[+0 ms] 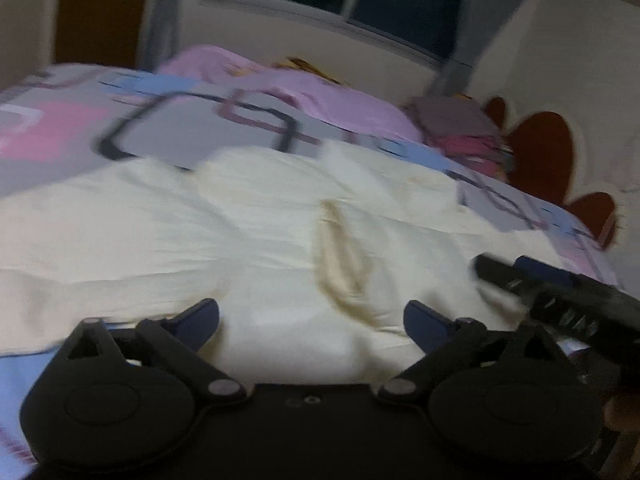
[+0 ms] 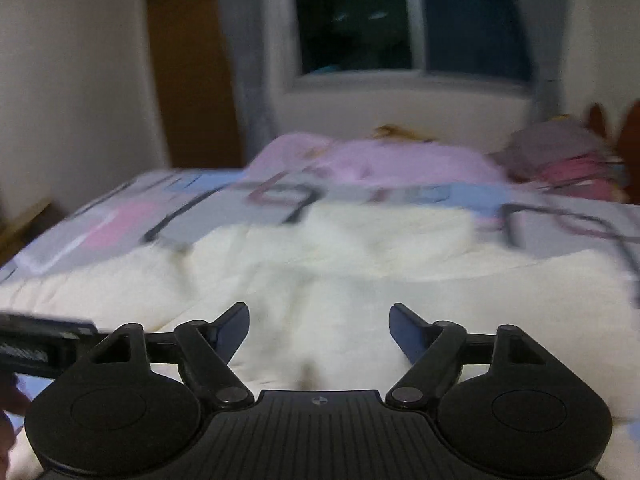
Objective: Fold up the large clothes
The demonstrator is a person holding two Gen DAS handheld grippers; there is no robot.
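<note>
A large cream-white garment (image 1: 240,236) lies spread and wrinkled on the bed; it also fills the middle of the right wrist view (image 2: 320,272). My left gripper (image 1: 311,322) is open and empty, just above the garment's near edge. My right gripper (image 2: 319,330) is open and empty, also over the near part of the garment. The right gripper shows at the right edge of the left wrist view (image 1: 560,292). The left gripper shows at the left edge of the right wrist view (image 2: 44,340). Both views are blurred.
The bed has a patterned sheet (image 1: 172,124) in grey, pink and blue. A pink pillow (image 1: 320,96) and a pile of folded clothes (image 1: 464,128) lie at the far side. A window (image 2: 400,20), curtains and a brown door (image 2: 188,72) stand behind.
</note>
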